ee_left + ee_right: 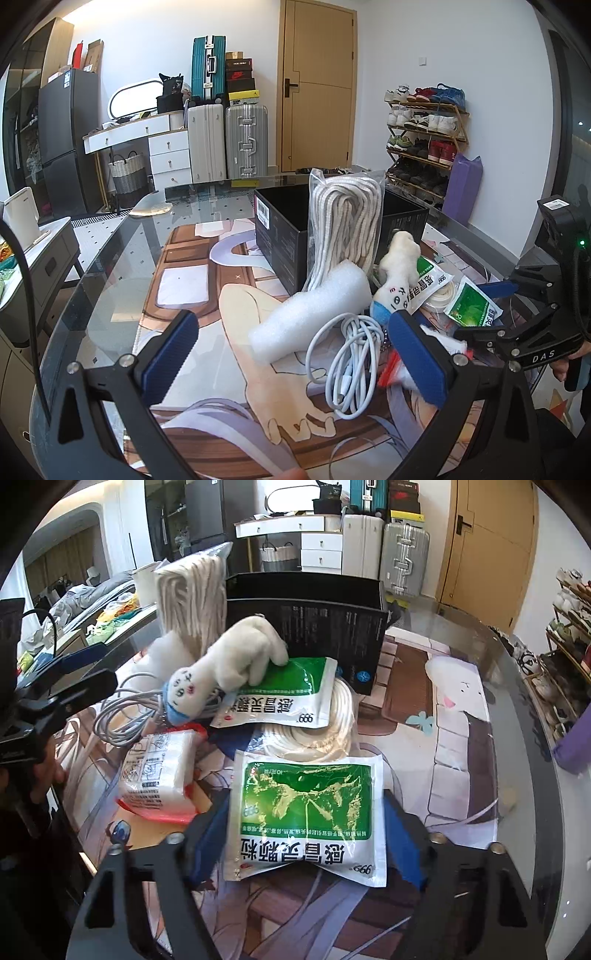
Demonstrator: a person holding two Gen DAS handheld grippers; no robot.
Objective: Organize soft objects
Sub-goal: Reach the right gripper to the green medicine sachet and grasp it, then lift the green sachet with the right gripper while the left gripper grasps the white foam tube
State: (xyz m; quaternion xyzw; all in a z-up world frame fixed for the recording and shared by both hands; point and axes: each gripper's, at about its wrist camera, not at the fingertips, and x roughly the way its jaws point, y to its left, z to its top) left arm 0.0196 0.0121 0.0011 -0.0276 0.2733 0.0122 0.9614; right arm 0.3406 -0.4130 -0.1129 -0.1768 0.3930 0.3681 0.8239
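The green sachet (308, 812) sits pinched between my right gripper (306, 843) pads, low over the printed mat (461, 760). Behind it lie a second sachet (284, 694), a plush toy (236, 661) and the black box (310, 620). My left gripper (291, 354) is spread wide above the white cable (343, 362).

Surface (110, 236): glass-topped, rounded edge, with a printed illustrated mat (192, 258) laid over most of it.

On the mat:
- black open box (280, 236), upright
- bagged cream rope (347, 221), leaning against the box
- white foam roll (310, 314)
- coiled white cable (343, 354)
- coiled white cord (317, 734)
- red-edged tissue pack (159, 771)
- green-and-white sachet (306, 812), nearest; a second sachet (284, 698) lies on the cord
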